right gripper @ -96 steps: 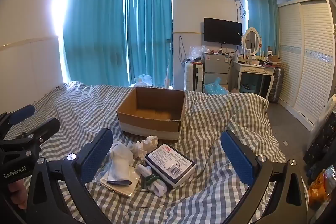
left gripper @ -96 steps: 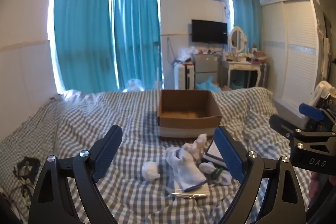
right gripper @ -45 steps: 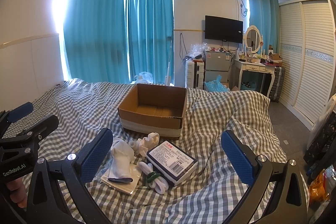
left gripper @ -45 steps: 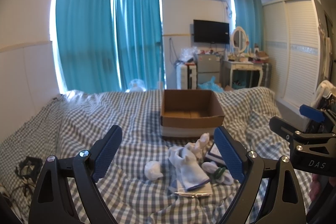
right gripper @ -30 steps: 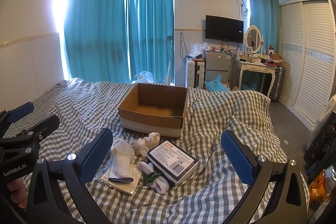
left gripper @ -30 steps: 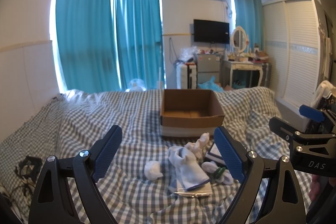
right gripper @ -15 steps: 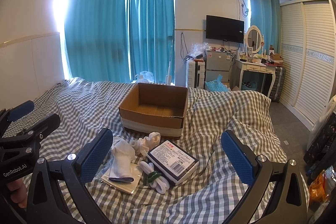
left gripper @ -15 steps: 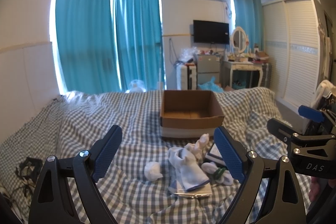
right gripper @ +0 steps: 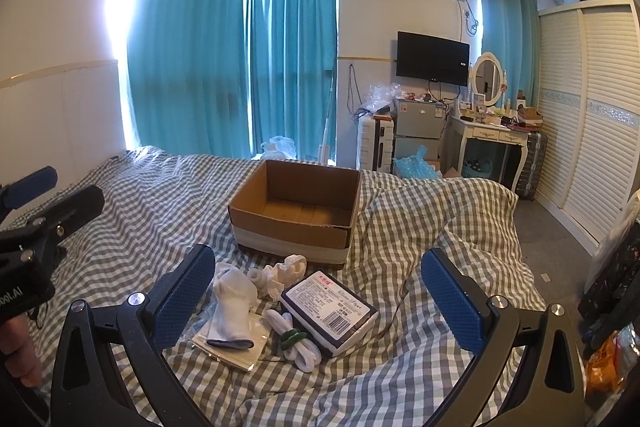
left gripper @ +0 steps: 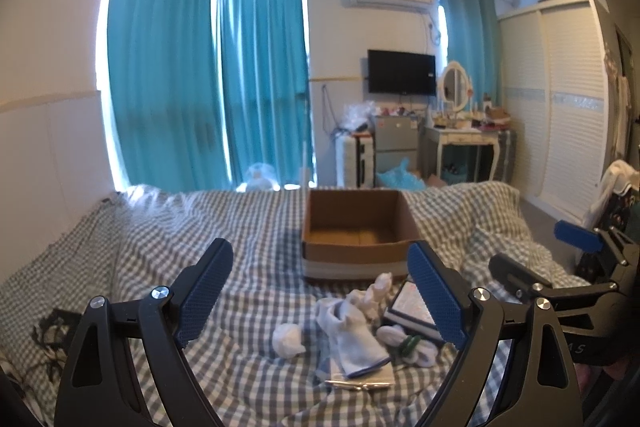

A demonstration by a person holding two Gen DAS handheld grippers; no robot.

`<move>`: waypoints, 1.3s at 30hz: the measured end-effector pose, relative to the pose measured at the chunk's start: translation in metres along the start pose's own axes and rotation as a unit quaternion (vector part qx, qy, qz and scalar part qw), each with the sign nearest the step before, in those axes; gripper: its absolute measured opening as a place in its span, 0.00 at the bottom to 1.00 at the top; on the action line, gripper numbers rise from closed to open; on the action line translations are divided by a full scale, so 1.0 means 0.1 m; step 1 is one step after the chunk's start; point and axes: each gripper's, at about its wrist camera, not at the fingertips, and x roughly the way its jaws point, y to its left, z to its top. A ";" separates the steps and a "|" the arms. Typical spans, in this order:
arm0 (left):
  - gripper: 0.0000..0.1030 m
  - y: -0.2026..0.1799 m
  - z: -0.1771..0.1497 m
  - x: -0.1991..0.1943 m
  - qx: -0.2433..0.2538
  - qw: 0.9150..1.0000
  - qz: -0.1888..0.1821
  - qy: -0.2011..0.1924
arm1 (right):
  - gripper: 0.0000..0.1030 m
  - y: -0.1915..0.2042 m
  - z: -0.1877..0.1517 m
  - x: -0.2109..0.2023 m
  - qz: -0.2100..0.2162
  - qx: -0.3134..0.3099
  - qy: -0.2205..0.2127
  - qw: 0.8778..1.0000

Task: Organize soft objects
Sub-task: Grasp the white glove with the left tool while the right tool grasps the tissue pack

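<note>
Gingham-covered bed (right gripper: 420, 227): both my grippers (left gripper: 320, 291) (right gripper: 316, 291) gape empty; next, I'd grasp the white sock (right gripper: 236, 307) for the brown cardboard box (right gripper: 296, 211).

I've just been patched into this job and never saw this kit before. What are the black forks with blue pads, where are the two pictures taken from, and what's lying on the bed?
Each black fork is a hand-held two-finger gripper with a camera looking forward along its fingers. One picture comes from the left gripper, the other from the right gripper. Both are open and hold nothing. Each also shows at the edge of the other's view.

On the checked bedspread stands an open cardboard box; what shows of its inside is bare. In front of it lie a white sock on a flat packet, crumpled socks, a labelled dark box, a sock bundle with a green band and a small white ball.
</note>
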 end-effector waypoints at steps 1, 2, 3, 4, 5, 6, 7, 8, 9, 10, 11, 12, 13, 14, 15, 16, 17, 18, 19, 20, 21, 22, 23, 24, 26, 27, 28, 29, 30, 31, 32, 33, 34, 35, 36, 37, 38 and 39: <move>0.88 -0.01 0.01 0.03 0.001 1.000 0.001 0.004 | 1.00 -0.03 0.02 0.02 0.003 -0.001 0.002 1.000; 0.88 -0.02 0.01 0.06 0.001 1.000 0.001 0.010 | 1.00 -0.06 0.05 0.04 0.005 -0.001 0.005 1.000; 0.88 -0.03 0.00 0.11 0.001 1.000 0.001 0.016 | 1.00 -0.09 0.07 0.07 0.007 -0.003 0.007 1.000; 0.88 -0.04 -0.02 0.19 0.000 1.000 0.003 0.023 | 1.00 -0.13 0.09 0.10 0.010 -0.007 0.009 1.000; 0.88 -0.05 -0.05 0.28 -0.002 1.000 0.005 0.031 | 1.00 -0.16 0.11 0.15 0.012 -0.014 0.014 1.000; 0.88 -0.07 -0.07 0.32 -0.003 0.999 0.005 0.036 | 1.00 -0.20 0.13 0.22 0.017 -0.024 0.025 0.999; 0.88 -0.08 -0.12 0.43 -0.006 0.999 0.010 0.046 | 1.00 -0.21 0.14 0.29 0.023 -0.035 0.035 0.999; 0.88 -0.10 -0.17 0.54 -0.010 0.998 0.014 0.058 | 1.00 -0.23 0.14 0.37 0.028 -0.046 0.044 0.998; 0.87 -0.12 -0.21 0.61 -0.011 0.998 0.016 0.066 | 1.00 -0.25 0.14 0.46 0.031 -0.056 0.054 0.996; 0.87 -0.15 -0.27 0.74 -0.013 0.996 0.014 0.082 | 1.00 -0.26 0.13 0.57 0.034 -0.067 0.068 0.995; 0.86 -0.19 -0.32 0.84 -0.012 0.995 0.012 0.095 | 1.00 -0.27 0.12 0.68 0.041 -0.077 0.080 0.993; 0.86 -0.23 -0.39 0.95 -0.010 0.994 0.015 0.108 | 1.00 -0.27 0.10 0.79 0.049 -0.085 0.090 0.991; 0.86 -0.27 -0.48 1.09 -0.006 0.992 0.019 0.123 | 1.00 -0.27 0.07 0.92 0.059 -0.092 0.105 0.989; 0.86 -0.30 -0.53 1.16 -0.003 0.991 0.023 0.132 | 1.00 -0.28 0.03 1.03 0.066 -0.095 0.119 0.986; 0.86 -0.33 -0.60 1.26 0.001 0.989 0.028 0.145 | 1.00 -0.27 -0.02 1.17 0.073 -0.102 0.138 0.982; 0.85 -0.35 -0.70 1.40 0.003 0.986 0.031 0.166 | 1.00 -0.27 -0.08 1.29 0.077 -0.109 0.153 0.979; 0.85 -0.35 -0.77 1.49 0.003 0.983 0.034 0.180 | 1.00 -0.26 -0.15 1.43 0.083 -0.118 0.169 0.975; 0.84 -0.35 -0.83 1.55 0.001 0.981 0.034 0.191 | 1.00 -0.25 -0.23 1.53 0.091 -0.123 0.182 0.971; 0.77 -0.35 -0.92 1.65 -0.001 0.978 0.029 0.207 | 1.00 -0.23 -0.31 1.64 0.099 -0.128 0.197 0.967; 0.73 -0.34 -1.00 1.73 -0.004 0.975 0.025 0.220 | 1.00 -0.23 -0.38 1.73 0.102 -0.132 0.209 0.964; 0.65 -0.34 -1.04 1.77 -0.005 0.973 0.025 0.229 | 1.00 -0.22 -0.45 1.83 0.107 -0.135 0.223 0.959; 0.62 -0.32 -1.10 1.85 -0.008 0.970 0.024 0.243 | 1.00 -0.23 -0.52 1.93 0.113 -0.135 0.241 0.955; 0.60 -0.30 -1.15 1.91 -0.015 0.967 0.016 0.254 | 1.00 -0.23 -0.57 2.03 0.119 -0.130 0.260 0.950; 0.58 -0.27 -1.17 1.93 -0.026 0.966 0.006 0.258 | 1.00 -0.24 -0.61 2.11 0.126 -0.121 0.274 0.946; 0.49 -0.26 -1.17 1.95 -0.043 0.965 -0.013 0.258 | 1.00 -0.26 -0.66 2.24 0.133 -0.105 0.295 0.940; 0.46 -0.28 -1.16 1.96 -0.044 0.965 -0.018 0.257 | 1.00 -0.28 -0.70 2.29 0.129 -0.098 0.306 0.938; 0.43 -0.31 -1.14 1.95 -0.038 0.966 -0.023 0.254 | 1.00 -0.26 -0.75 2.36 0.124 -0.097 0.310 0.938; 0.41 -0.32 -1.13 1.97 -0.034 0.967 -0.025 0.253 | 1.00 -0.26 -0.78 2.41 0.120 -0.097 0.318 0.935; 0.38 -0.35 -1.12 1.98 -0.028 0.967 -0.026 0.250 | 1.00 -0.26 -0.82 2.45 0.116 -0.099 0.328 0.932; 0.33 -0.36 -1.12 1.97 -0.023 0.968 -0.028 0.249 | 1.00 -0.27 -0.85 2.47 0.113 -0.099 0.333 0.931; 0.30 -0.37 -1.13 1.96 -0.021 0.968 -0.032 0.250 | 0.98 -0.27 -0.87 2.47 0.109 -0.099 0.336 0.930; 0.28 -0.36 -1.12 1.98 -0.020 0.967 -0.033 0.250 | 0.95 -0.27 -0.88 2.46 0.109 -0.101 0.335 0.931; 0.25 -0.36 -1.12 1.96 -0.018 0.967 -0.035 0.251 | 0.93 -0.27 -0.88 2.42 0.109 -0.102 0.331 0.932; 0.23 -0.37 -1.11 1.93 -0.015 0.968 -0.037 0.249 | 0.88 -0.26 -0.88 2.39 0.109 -0.105 0.326 0.933; 0.23 -0.36 -1.09 1.93 -0.014 0.968 -0.036 0.246 | 0.85 -0.26 -0.88 2.37 0.109 -0.107 0.323 0.934; 0.22 -0.35 -1.07 1.90 -0.014 0.969 -0.039 0.245 | 0.83 -0.25 -0.88 2.34 0.106 -0.109 0.319 0.935; 0.22 -0.33 -1.05 1.87 -0.018 0.969 -0.041 0.244 | 0.79 -0.25 -0.86 2.33 0.104 -0.111 0.318 0.936; 0.21 -0.31 -1.04 1.86 -0.020 0.969 -0.042 0.243 | 0.75 -0.25 -0.85 2.29 0.103 -0.110 0.316 0.937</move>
